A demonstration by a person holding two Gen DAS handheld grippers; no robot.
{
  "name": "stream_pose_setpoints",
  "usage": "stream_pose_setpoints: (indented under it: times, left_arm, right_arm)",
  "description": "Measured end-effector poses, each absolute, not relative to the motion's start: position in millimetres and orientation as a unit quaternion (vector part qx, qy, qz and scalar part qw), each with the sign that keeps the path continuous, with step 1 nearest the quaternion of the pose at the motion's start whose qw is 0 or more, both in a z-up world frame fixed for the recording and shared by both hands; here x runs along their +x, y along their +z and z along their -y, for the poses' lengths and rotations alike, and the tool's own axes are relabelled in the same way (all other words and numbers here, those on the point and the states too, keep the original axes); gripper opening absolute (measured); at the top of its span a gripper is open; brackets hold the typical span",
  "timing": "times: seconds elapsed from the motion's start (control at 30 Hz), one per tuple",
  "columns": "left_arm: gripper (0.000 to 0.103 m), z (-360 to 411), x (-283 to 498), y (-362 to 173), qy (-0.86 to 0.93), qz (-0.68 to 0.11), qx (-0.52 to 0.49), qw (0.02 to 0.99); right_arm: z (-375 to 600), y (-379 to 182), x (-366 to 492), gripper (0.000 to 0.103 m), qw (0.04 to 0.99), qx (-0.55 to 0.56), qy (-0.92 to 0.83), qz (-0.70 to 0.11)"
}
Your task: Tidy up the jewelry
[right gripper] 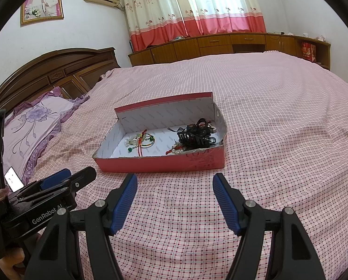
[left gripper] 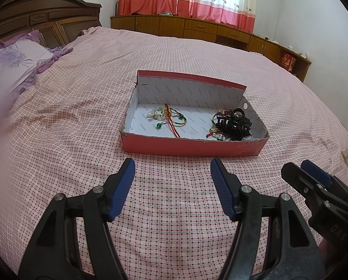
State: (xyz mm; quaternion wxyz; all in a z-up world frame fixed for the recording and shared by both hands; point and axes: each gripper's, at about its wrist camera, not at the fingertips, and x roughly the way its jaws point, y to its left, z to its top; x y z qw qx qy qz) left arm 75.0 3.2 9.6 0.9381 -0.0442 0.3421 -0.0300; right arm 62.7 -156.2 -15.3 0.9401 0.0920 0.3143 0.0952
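On the bed (left gripper: 80,121), box (left gripper: 192,147) holds beads (left gripper: 168,116) left, a black tangle (left gripper: 233,123) right; sorting looks barely begun. Left gripper (left gripper: 172,175) and right gripper (right gripper: 175,187): fingers spread, empty, short of box.

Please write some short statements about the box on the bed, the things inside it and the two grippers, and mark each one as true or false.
1. The shallow red cardboard box lies on the checked pink bedspread. True.
2. The black plastic hair claw lies outside the box. False: it is inside, at the box's right end.
3. The left gripper holds a bracelet. False: its jaws are open and hold nothing.
4. The right gripper is open, short of the box. True.
5. The rainbow cord bracelet lies in the left half of the box. True.
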Motion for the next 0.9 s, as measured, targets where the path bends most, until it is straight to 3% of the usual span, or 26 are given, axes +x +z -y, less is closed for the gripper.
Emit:
stream_pose_setpoints:
  times: [0.9]
  left_arm:
    - [0.059, -1.3, 78.3, 3.4, -0.031, -0.349, -0.043, 0.936]
  right_arm:
    - [155.7, -22.5, 64.2, 0.070, 0.938, 0.092, 0.096, -0.319]
